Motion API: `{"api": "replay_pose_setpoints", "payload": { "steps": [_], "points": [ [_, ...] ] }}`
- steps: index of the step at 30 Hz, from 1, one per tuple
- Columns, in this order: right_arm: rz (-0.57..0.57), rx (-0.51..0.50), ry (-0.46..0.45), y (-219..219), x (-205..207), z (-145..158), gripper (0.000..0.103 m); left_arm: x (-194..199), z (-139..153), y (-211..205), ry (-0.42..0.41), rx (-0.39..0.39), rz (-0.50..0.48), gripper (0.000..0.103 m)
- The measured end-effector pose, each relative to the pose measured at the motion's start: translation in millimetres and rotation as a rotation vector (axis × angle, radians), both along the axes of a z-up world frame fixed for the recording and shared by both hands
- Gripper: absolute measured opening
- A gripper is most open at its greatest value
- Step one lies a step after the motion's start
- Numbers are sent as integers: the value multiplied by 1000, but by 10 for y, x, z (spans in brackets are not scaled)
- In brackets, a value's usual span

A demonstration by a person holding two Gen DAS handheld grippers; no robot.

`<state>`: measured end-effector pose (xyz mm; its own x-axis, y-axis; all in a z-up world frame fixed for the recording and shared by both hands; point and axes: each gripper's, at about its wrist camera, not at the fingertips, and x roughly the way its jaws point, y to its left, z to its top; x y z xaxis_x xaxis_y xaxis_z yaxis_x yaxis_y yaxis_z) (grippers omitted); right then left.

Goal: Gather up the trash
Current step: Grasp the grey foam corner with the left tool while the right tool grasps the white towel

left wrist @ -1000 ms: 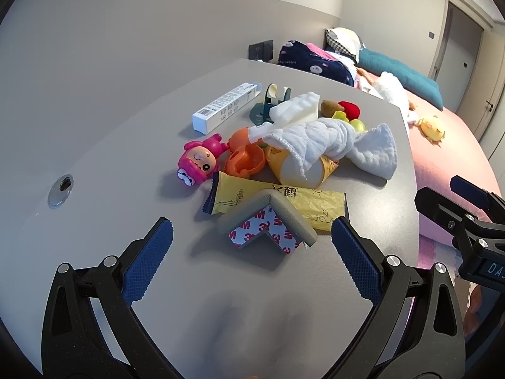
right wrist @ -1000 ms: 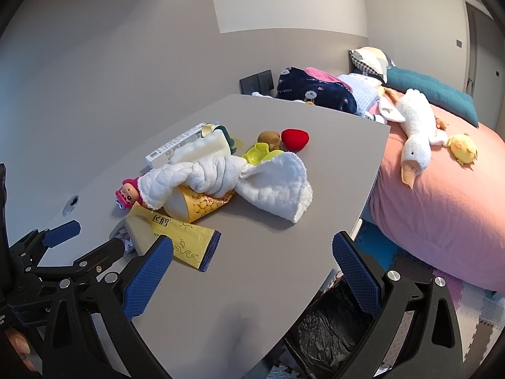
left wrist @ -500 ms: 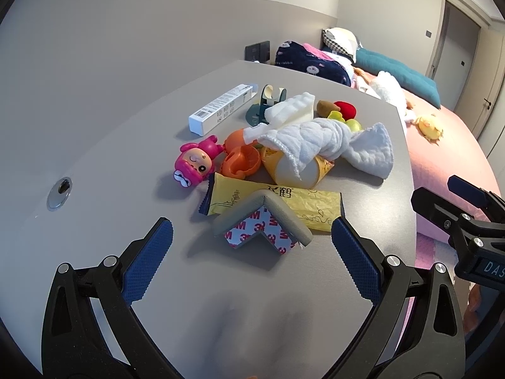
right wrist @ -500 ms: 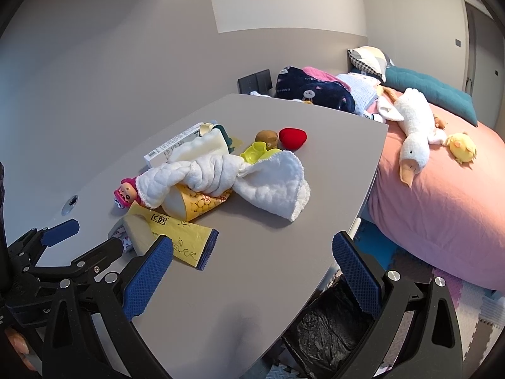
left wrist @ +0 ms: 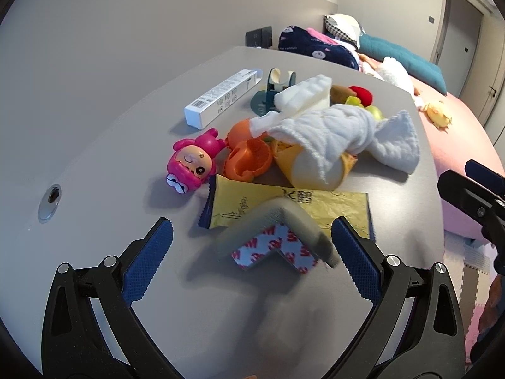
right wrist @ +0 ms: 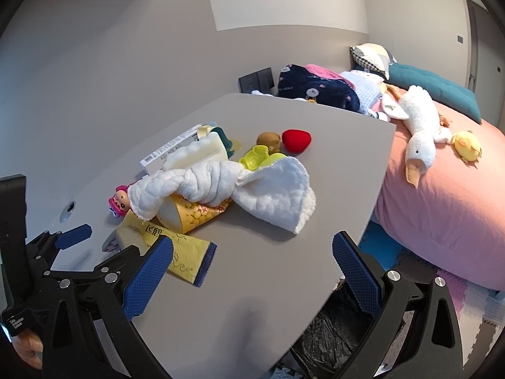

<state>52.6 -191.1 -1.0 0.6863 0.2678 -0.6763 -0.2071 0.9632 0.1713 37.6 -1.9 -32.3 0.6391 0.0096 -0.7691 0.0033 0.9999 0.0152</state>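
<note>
On the grey table (left wrist: 94,145) a pile holds a grey corner guard with red-printed 3M backing (left wrist: 277,237), a yellow snack wrapper (left wrist: 284,205) (right wrist: 183,252), a yellow paper cone (left wrist: 315,170) (right wrist: 189,218) and a white carton box (left wrist: 221,98). My left gripper (left wrist: 252,262) is open and the corner guard lies between its fingertips, untouched. My right gripper (right wrist: 252,271) is open over the table's near right edge, holding nothing. A black-lined trash bin (right wrist: 328,331) sits on the floor below that edge.
A white cloth (right wrist: 252,186) drapes over the cone. Toys lie around: a pink doll (left wrist: 192,164), an orange shell (left wrist: 249,158), a red plush (right wrist: 296,140), a kiwi (right wrist: 268,140), a yellow-green piece (right wrist: 258,156). A pink bed (right wrist: 442,195) with a plush goose stands at the right.
My left gripper has moved forward, so the corner guard now lies between its fingertips. The right gripper has barely shifted. Both stay open.
</note>
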Motion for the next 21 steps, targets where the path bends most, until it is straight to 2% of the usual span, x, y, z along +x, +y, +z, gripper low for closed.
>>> {"api": "replay_pose_setpoints", "payload": {
  "steps": [13, 15, 19, 21],
  "points": [
    [78, 19, -28, 356, 414, 56, 100, 128, -147, 205, 37, -168, -12, 96],
    [97, 13, -33, 426, 475, 68, 100, 109, -160, 212, 35, -196, -19, 91],
    [114, -8, -35, 560, 604, 80, 100, 76, -178, 190, 39, -273, -44, 71],
    [121, -22, -30, 623, 664, 65, 100, 49, -161, 146, 26, -254, -39, 69]
  ]
}}
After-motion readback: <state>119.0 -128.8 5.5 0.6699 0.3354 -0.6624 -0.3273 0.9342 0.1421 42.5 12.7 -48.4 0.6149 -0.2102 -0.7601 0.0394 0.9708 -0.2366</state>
